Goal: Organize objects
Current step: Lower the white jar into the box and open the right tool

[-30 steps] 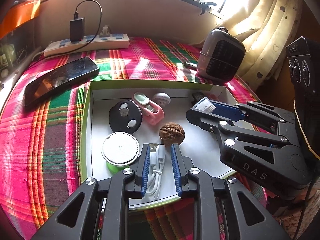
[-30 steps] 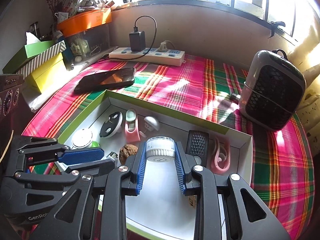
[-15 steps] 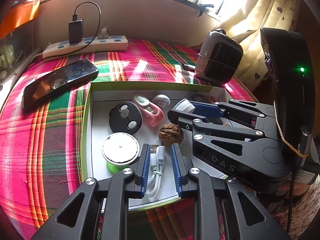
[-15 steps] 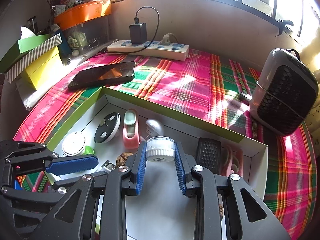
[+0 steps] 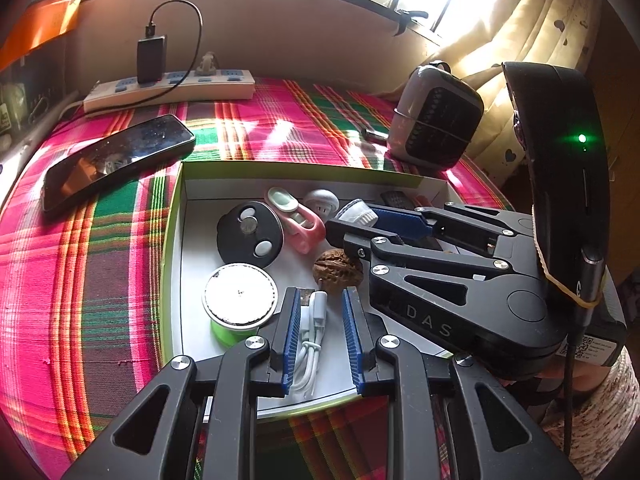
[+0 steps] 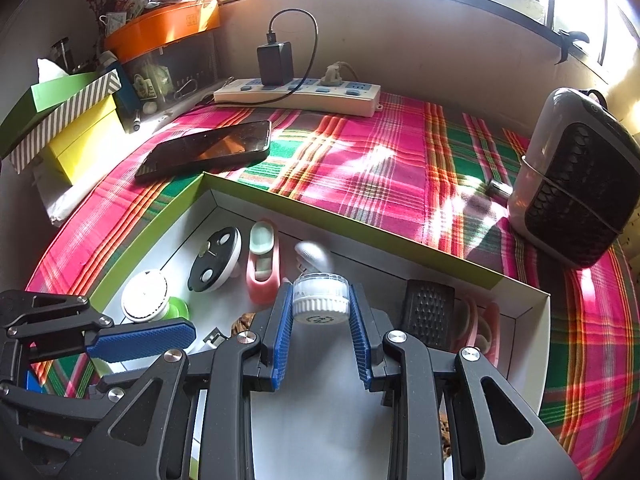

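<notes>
A shallow white box with a green rim (image 5: pixel 172 240) (image 6: pixel 360 232) lies on the plaid cloth. My left gripper (image 5: pixel 320 296) hangs over its near edge, shut on a coiled white USB cable (image 5: pixel 312 332) whose plug sticks out past the tips. My right gripper (image 6: pixel 320 298) (image 5: pixel 352 222) is over the box's middle, shut on a white round brush head (image 6: pixel 320 304) (image 5: pixel 357 211). On the box floor lie a walnut (image 5: pixel 338 270), a black round disc (image 5: pixel 248 234), a pink holder (image 5: pixel 304 224), a white-lidded green tub (image 5: pixel 240 300) and a white plug (image 5: pixel 322 202).
A black grater-like piece (image 6: pixel 428 312) and a pink ring (image 6: pixel 480 328) lie at the box's right end. Behind the box are a phone (image 6: pixel 208 148), a power strip (image 6: pixel 300 94) and a small heater (image 6: pixel 580 176). Stacked cartons (image 6: pixel 80 136) stand at the left.
My right gripper has carried the brush head a little to the left, further over the box. The left gripper and its cable have kept still.
</notes>
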